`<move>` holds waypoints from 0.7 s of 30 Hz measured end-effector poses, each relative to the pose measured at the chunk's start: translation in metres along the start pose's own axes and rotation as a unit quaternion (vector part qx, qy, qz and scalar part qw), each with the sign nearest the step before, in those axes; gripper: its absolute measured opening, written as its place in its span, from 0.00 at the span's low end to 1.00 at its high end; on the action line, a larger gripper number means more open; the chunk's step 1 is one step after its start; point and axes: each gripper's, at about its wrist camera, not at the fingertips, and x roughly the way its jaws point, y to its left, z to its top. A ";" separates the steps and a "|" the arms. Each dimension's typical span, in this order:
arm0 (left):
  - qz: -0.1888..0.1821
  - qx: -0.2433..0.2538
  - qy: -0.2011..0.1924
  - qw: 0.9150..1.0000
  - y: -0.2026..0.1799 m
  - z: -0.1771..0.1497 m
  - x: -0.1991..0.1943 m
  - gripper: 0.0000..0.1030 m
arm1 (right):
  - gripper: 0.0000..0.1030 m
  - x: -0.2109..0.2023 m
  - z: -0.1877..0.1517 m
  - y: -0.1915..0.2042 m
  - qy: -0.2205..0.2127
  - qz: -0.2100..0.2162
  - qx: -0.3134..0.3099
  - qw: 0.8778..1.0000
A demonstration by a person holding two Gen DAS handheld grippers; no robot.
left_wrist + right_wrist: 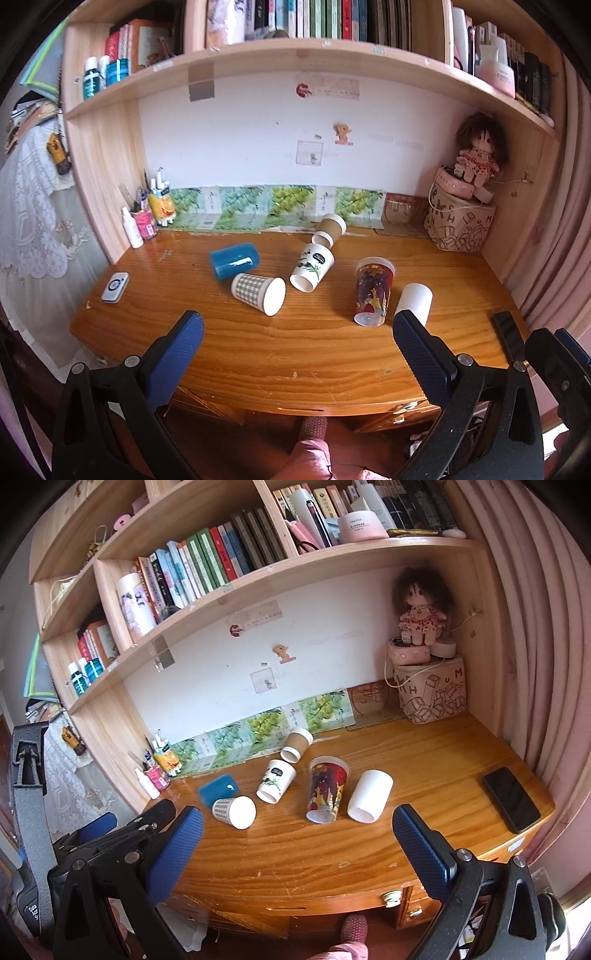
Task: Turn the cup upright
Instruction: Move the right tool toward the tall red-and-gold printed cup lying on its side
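Both grippers, left and right, gape wide, holding nothing, above wooden desk; six cups lie toppled, including gingham cup.

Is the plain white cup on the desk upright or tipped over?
Tipped over. The plain white cup lies on its side on the desk, beside the colourful printed cup, untouched.

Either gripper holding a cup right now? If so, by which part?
Nothing held. Left gripper and right gripper are both open, short of the cups lying on the desk.
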 end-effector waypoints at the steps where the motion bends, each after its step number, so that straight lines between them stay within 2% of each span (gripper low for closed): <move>1: -0.002 -0.001 0.006 1.000 -0.002 0.003 0.006 0.99 | 1.00 0.003 0.003 -0.001 -0.001 -0.004 -0.003 1.000; 10: 0.004 0.004 0.048 0.999 -0.021 0.035 0.060 0.99 | 1.00 0.054 0.038 -0.018 0.016 0.000 0.001 1.000; 17: 0.000 0.021 0.110 0.994 -0.036 0.049 0.108 0.99 | 1.00 0.099 0.056 -0.038 0.051 0.011 0.029 0.998; 21: -0.012 0.036 0.154 0.987 -0.046 0.053 0.141 0.99 | 1.00 0.126 0.061 -0.051 0.079 0.012 0.057 0.995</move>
